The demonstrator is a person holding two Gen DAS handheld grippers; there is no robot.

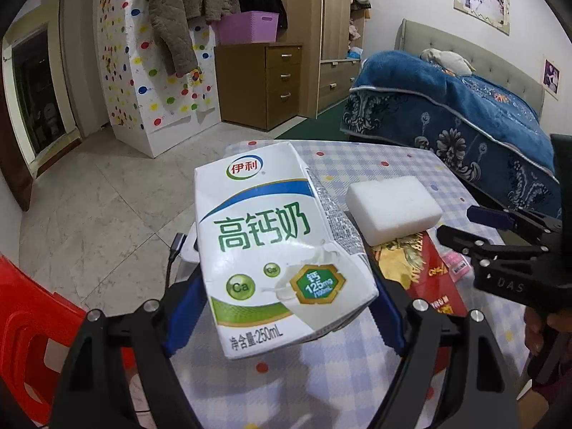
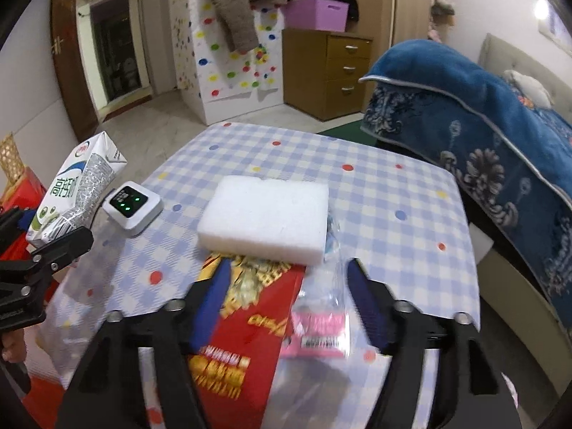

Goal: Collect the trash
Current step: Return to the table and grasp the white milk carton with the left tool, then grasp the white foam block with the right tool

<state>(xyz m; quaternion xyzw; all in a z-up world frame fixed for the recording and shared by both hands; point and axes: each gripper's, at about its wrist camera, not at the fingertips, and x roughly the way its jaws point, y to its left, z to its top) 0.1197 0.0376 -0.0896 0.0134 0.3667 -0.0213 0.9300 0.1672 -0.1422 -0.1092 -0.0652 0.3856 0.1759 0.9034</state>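
My left gripper (image 1: pixel 282 307) is shut on a white and green milk carton (image 1: pixel 279 243) and holds it above the table's left edge; the carton also shows in the right wrist view (image 2: pixel 75 193). My right gripper (image 2: pixel 289 279) is open, its fingers astride a red snack box (image 2: pixel 243 321) and a pink and clear wrapper (image 2: pixel 318 325) on the checked table. A white foam block (image 2: pixel 264 218) lies just beyond them. In the left wrist view the right gripper (image 1: pixel 461 228) comes in from the right over the red box (image 1: pixel 425 271), near the foam block (image 1: pixel 393 207).
The table has a blue-checked dotted cloth (image 2: pixel 393 193). A small white device with green lights (image 2: pixel 133 207) sits on its left side. A bed with a blue blanket (image 2: pixel 482 136) stands to the right. A red plastic stool (image 1: pixel 32 329) is at the left.
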